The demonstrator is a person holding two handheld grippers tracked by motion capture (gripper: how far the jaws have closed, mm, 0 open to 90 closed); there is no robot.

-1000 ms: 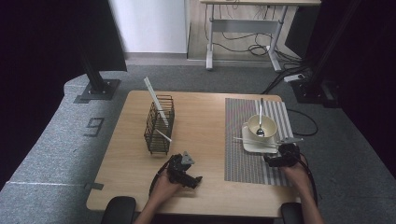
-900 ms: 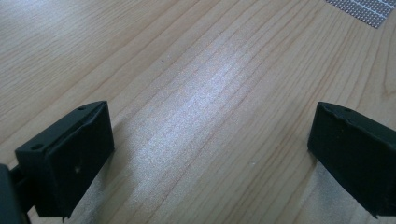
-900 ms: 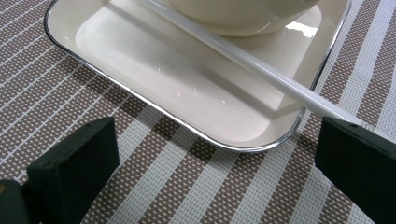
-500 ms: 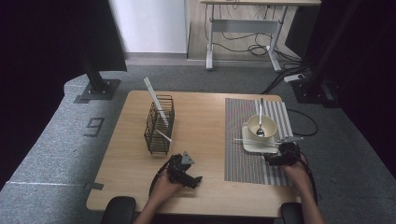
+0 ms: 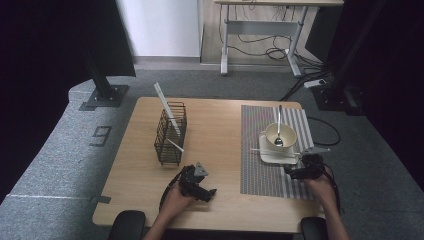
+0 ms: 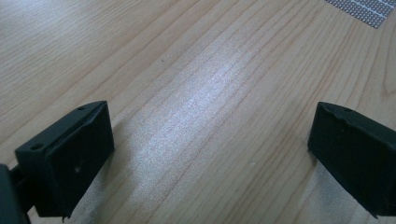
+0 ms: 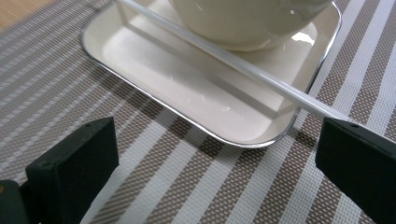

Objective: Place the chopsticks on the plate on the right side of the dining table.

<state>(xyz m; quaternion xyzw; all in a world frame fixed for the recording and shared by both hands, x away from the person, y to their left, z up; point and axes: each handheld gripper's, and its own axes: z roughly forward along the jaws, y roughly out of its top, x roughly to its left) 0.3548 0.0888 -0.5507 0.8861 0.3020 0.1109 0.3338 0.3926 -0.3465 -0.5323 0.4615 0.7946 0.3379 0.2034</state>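
On striped mat, right gripper (image 7: pixel 217 163) jaws apart near white chopstick (image 7: pixel 224 60) lying across square plate (image 7: pixel 140 60); left gripper (image 6: pixel 210 154) apart.

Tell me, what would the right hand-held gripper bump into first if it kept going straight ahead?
Probably the white square plate on the striped placemat. The right hand-held gripper is open and points at its near rim. The white stick across the plate ends near one jaw, so it might touch first.

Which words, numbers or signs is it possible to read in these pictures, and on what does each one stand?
"9": a single dark mark shaped like this digit on the grey floor left of the table, at; it may be tape rather than print.
No readable text on the basket, placemat, plate, bowl or either gripper.
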